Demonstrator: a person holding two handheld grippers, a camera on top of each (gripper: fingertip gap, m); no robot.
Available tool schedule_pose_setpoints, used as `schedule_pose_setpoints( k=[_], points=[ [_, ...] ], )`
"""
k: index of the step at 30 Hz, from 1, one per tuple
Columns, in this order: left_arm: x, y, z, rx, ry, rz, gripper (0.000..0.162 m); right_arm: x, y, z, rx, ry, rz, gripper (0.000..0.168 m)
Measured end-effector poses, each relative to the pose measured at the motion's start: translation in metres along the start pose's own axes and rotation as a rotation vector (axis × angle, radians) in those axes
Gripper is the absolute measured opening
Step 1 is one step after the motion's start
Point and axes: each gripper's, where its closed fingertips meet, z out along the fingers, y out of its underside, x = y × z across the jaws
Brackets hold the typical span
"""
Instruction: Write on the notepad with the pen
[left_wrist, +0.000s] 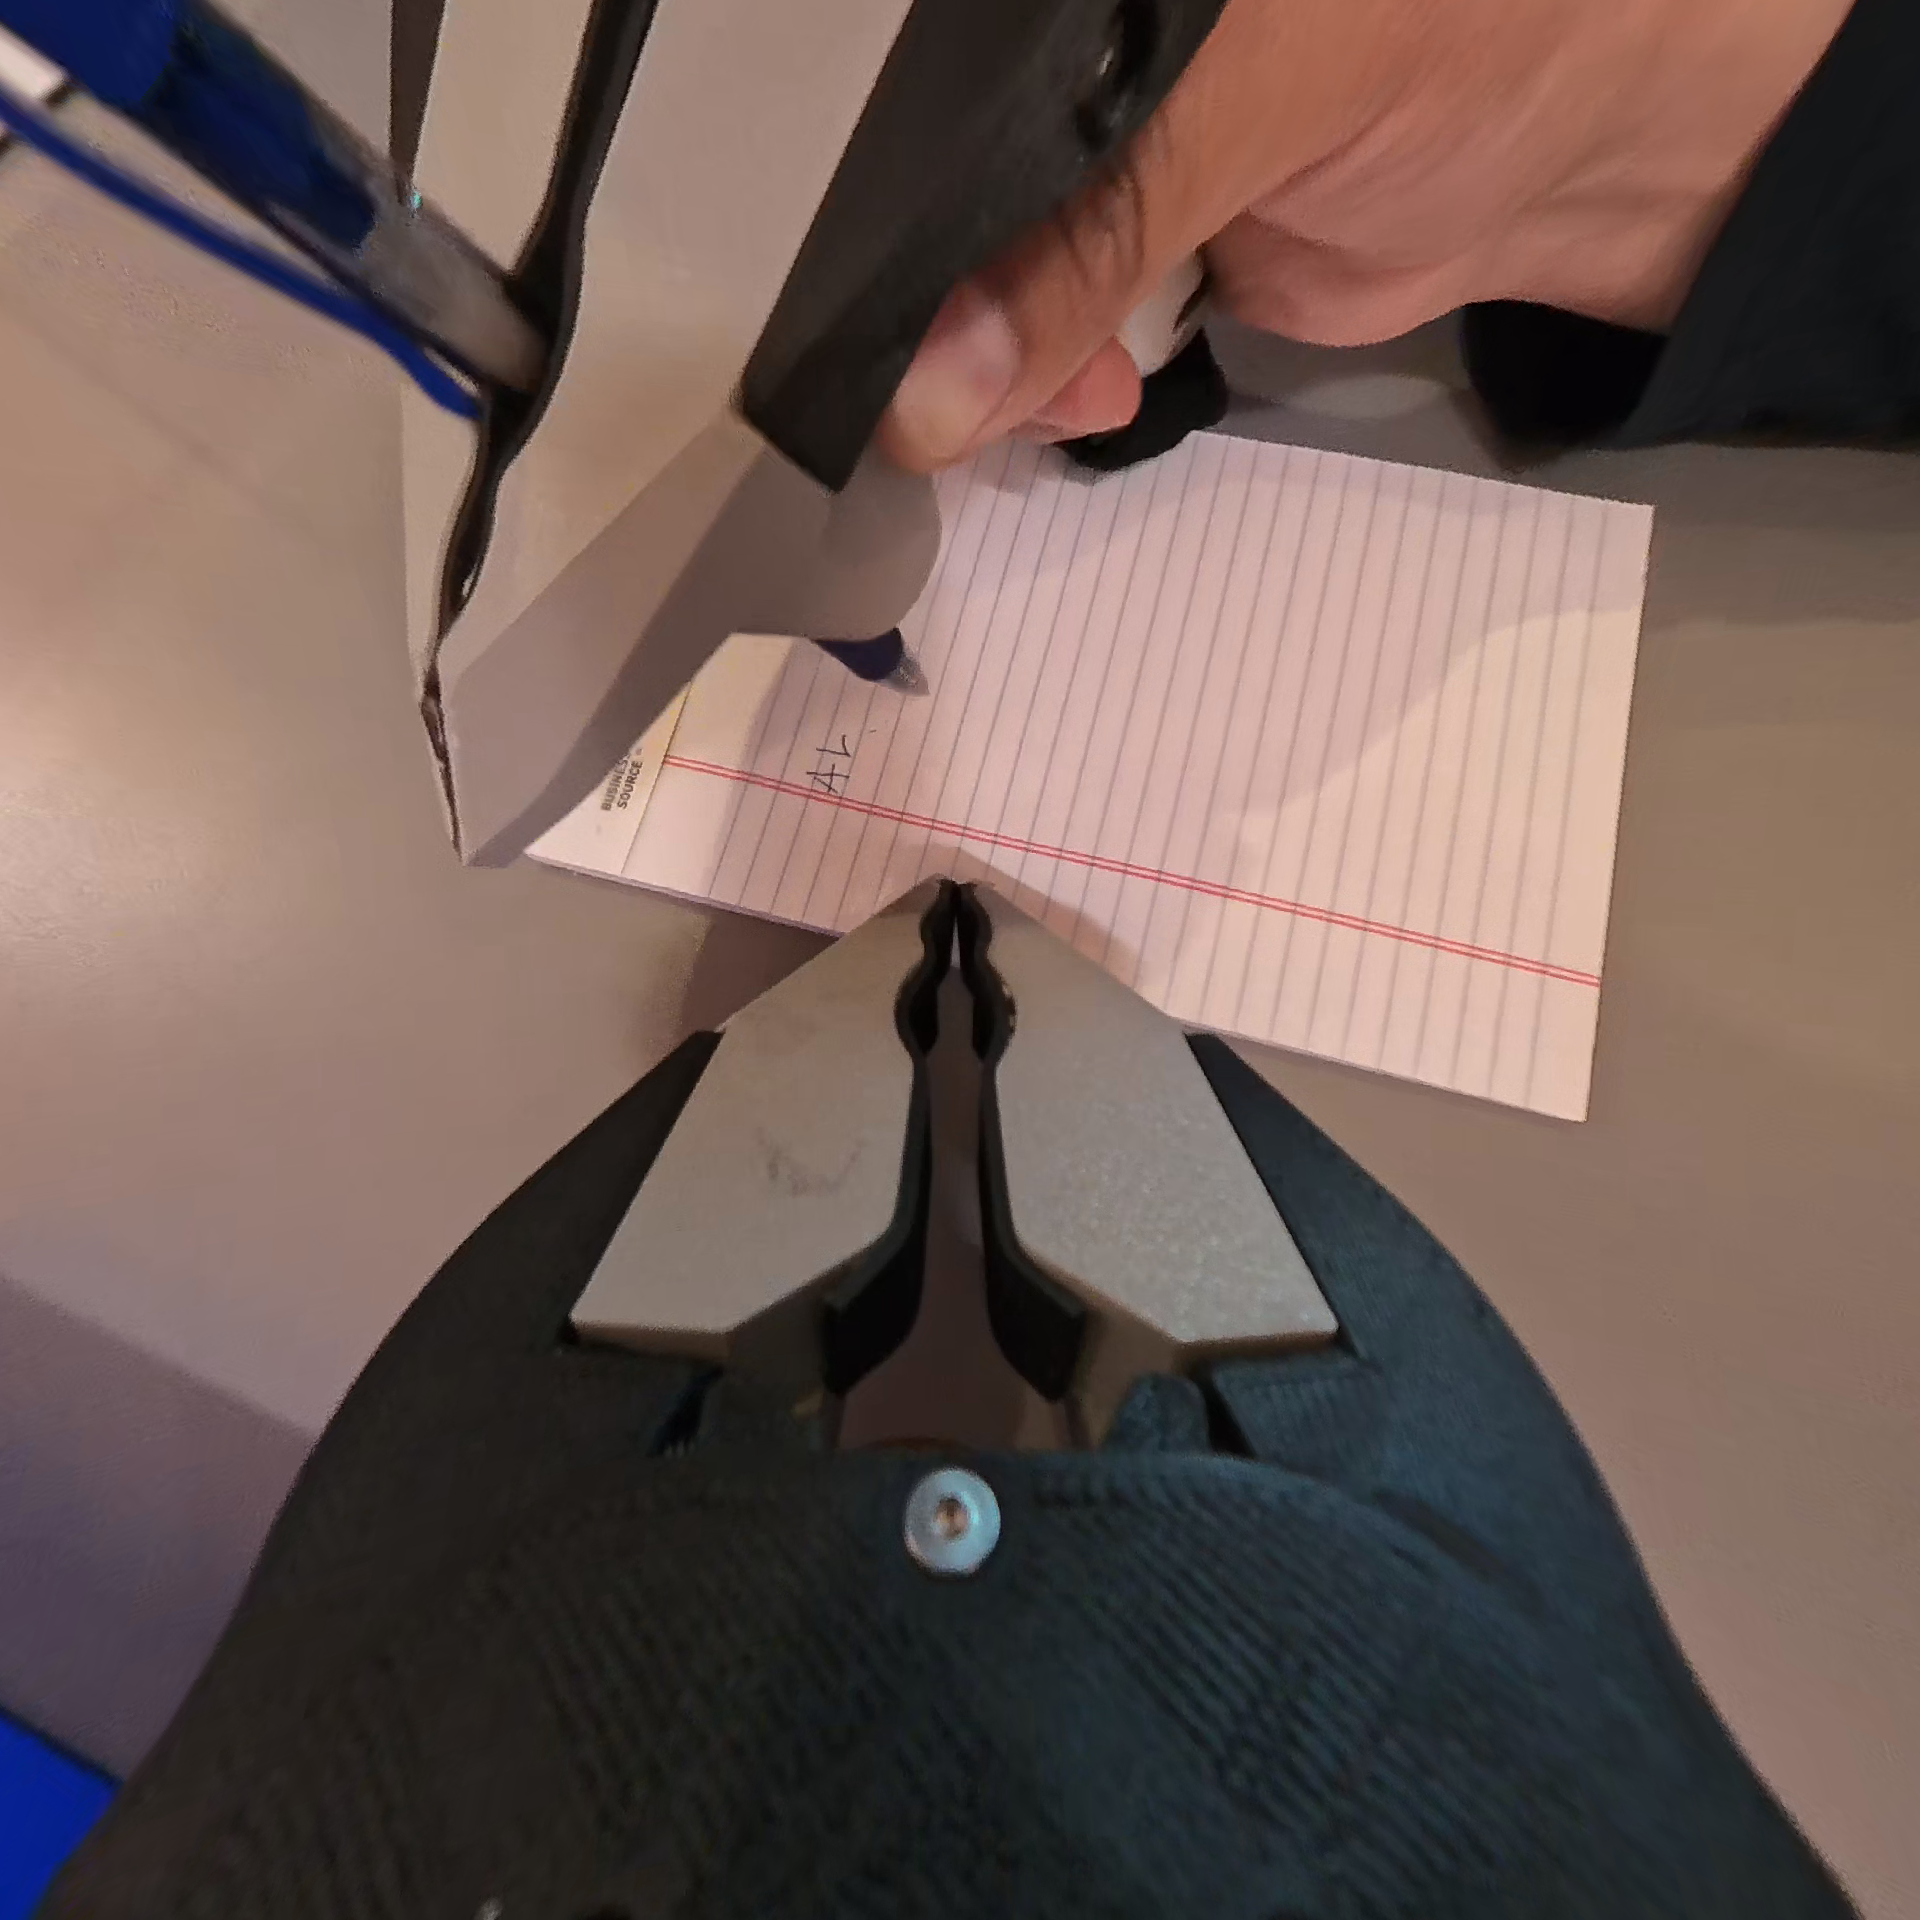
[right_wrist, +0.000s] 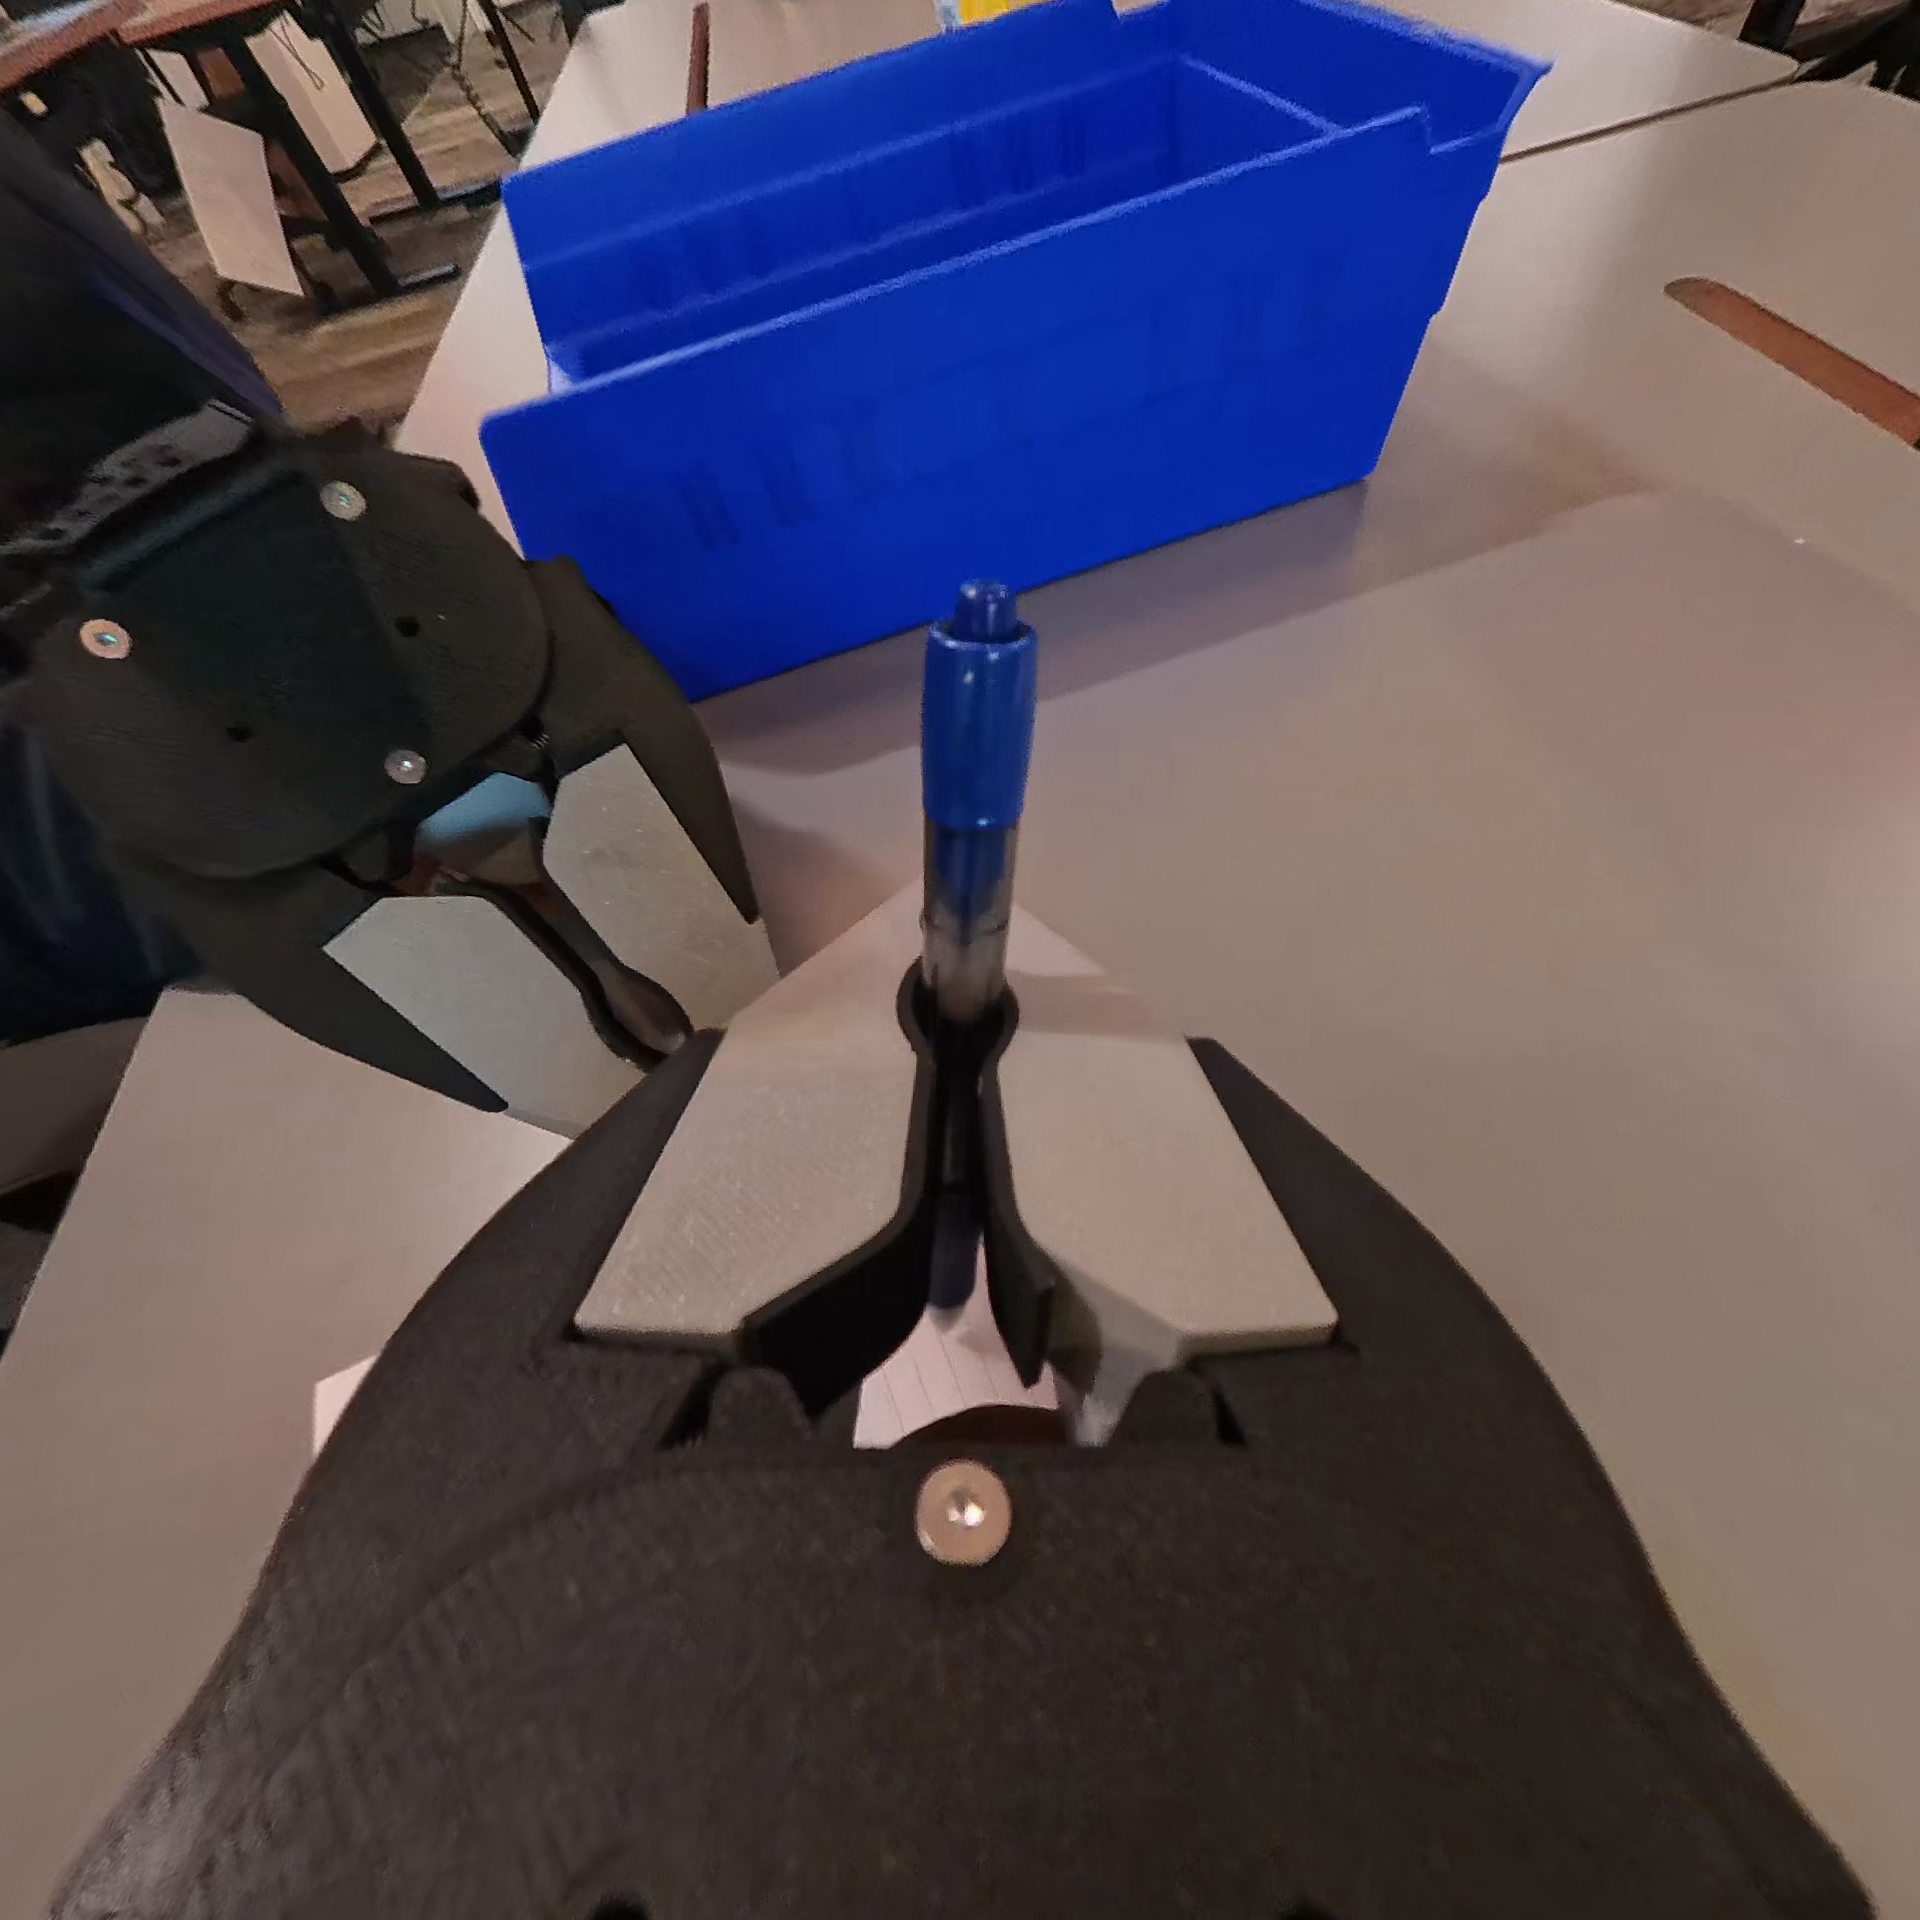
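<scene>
- Even indoor light, moderately bright; no glare.
- Soft shadows across notepad (left_wrist: 1247, 748).
- Wide-angle distortion at edges, both views.
- Pen (right_wrist: 971, 790) sharp; blue bin (right_wrist: 987, 416) w/ slight blur.

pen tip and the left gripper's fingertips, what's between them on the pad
In the left wrist view, only notepad paper: a few handwritten marks and the red margin line.

Notepad (left_wrist: 1247, 748) flat on table (left_wrist: 208, 727); pen (left_wrist: 883, 665) tip over its page; bin (right_wrist: 935, 364) behind on table.
</scene>
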Motion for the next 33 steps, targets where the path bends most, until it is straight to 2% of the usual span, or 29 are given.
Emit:
schedule_pose_setpoints(
  k=[4, 12, 13, 19, 22, 25, 33],
  points=[
    [0.003, -0.004, 0.002, 0.020, 0.025, -0.032, 0.000, -0.004, -0.010, -0.007, 0.050, -0.020, 0.020, 0.000],
    [0.015, -0.036, -0.001, 0.159, 0.069, -0.060, 0.000, -0.020, -0.038, -0.026, 0.192, -0.110, 0.072, 0.000],
    [0.013, -0.037, -0.002, 0.170, 0.071, -0.079, 0.011, -0.020, -0.038, -0.027, 0.196, -0.114, 0.075, 0.000],
    [0.012, -0.052, -0.010, 0.268, 0.153, -0.175, 0.023, -0.030, -0.046, -0.033, 0.242, -0.172, 0.095, 0.000],
    [0.014, -0.063, -0.016, 0.330, 0.176, -0.189, 0.021, -0.038, -0.052, -0.035, 0.263, -0.212, 0.102, 0.000],
    [0.013, -0.068, -0.020, 0.361, 0.175, -0.192, 0.010, -0.044, -0.052, -0.034, 0.262, -0.231, 0.096, 0.000],
    [0.011, -0.071, -0.027, 0.392, 0.201, -0.220, 0.008, -0.046, -0.055, -0.037, 0.282, -0.247, 0.105, 0.000]
  ],
)
